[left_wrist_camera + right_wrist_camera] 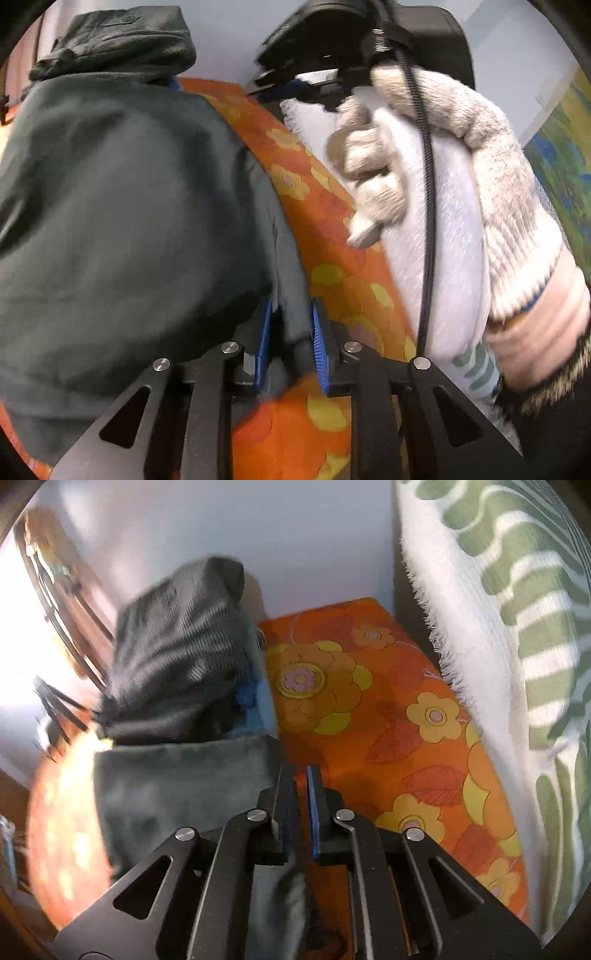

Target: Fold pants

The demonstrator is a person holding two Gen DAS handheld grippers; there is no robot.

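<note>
The dark grey-green pants (122, 221) fill the left of the left wrist view, lying over the orange flowered bedspread (332, 236). My left gripper (291, 332) is shut on an edge of the pants between its blue pads. In the right wrist view the pants (177, 775) spread left of my right gripper (301, 794), which is shut on a fold of them. The gloved hand (461, 184) holding the right gripper shows at the upper right of the left wrist view.
A pile of folded dark clothes (177, 657) sits on the bedspread (388, 720) against the pale wall. A white and green patterned pillow (517, 646) stands along the right side. A wooden chair (62, 583) is at the left.
</note>
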